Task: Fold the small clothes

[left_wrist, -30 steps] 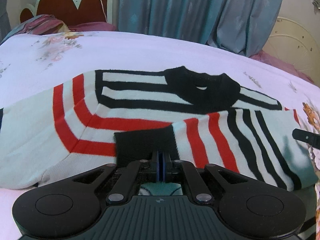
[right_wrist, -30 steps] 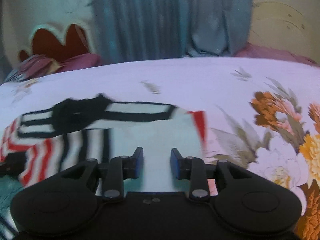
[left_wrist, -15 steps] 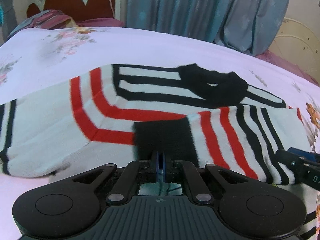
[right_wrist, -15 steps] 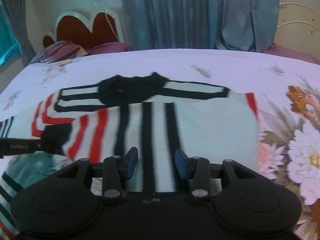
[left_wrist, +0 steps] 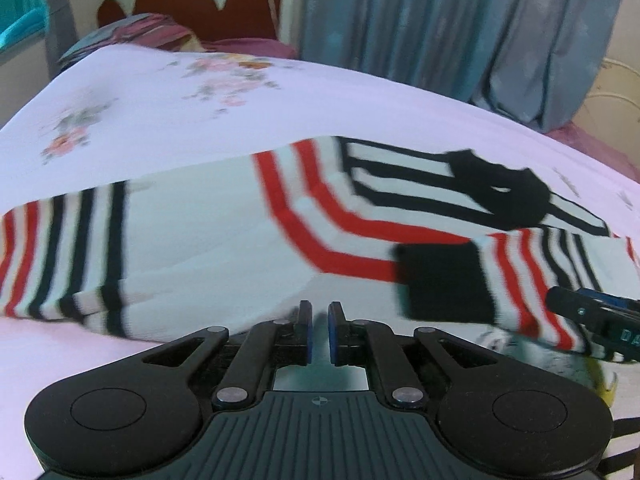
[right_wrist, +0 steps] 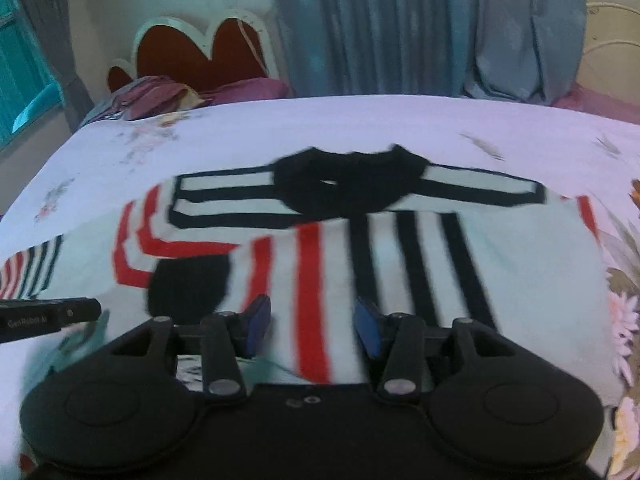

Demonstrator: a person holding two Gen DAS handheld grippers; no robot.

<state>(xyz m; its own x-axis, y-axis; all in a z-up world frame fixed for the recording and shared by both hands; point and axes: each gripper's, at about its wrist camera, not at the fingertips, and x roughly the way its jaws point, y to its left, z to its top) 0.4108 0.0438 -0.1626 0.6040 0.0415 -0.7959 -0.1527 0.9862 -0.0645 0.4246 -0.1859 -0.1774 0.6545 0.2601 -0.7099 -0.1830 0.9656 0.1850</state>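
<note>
Blue-padded fingers [left_wrist: 306, 330] of our left gripper [left_wrist: 319, 332] stand a narrow slit apart, having just been opening, with nothing pinched between them; they hover over the near white edge of the striped sweater [left_wrist: 224, 248]. Our right gripper [right_wrist: 314, 326] has also just been opening, its fingers [right_wrist: 368, 330] spread wider, and the folded sleeve's red stripe shows in the gap between them without either pad pressing on it. We see the sweater lying flat on the floral bedsheet [right_wrist: 248, 136], its black collar [right_wrist: 348, 182] towards the far side of the bed. One sleeve is folded across the chest, its black cuff [left_wrist: 444, 280] resting on the white and red body just right of the left gripper. In the left wrist view the right gripper's tip pokes in at the right edge, just beside the folded sleeve; in the right wrist view the left gripper's finger enters from the left, near the cuff. Behind the bed we see blue-grey curtains [right_wrist: 420, 28] and a scalloped red headboard [right_wrist: 208, 52] with crumpled pink bedding [right_wrist: 160, 92] below it
</note>
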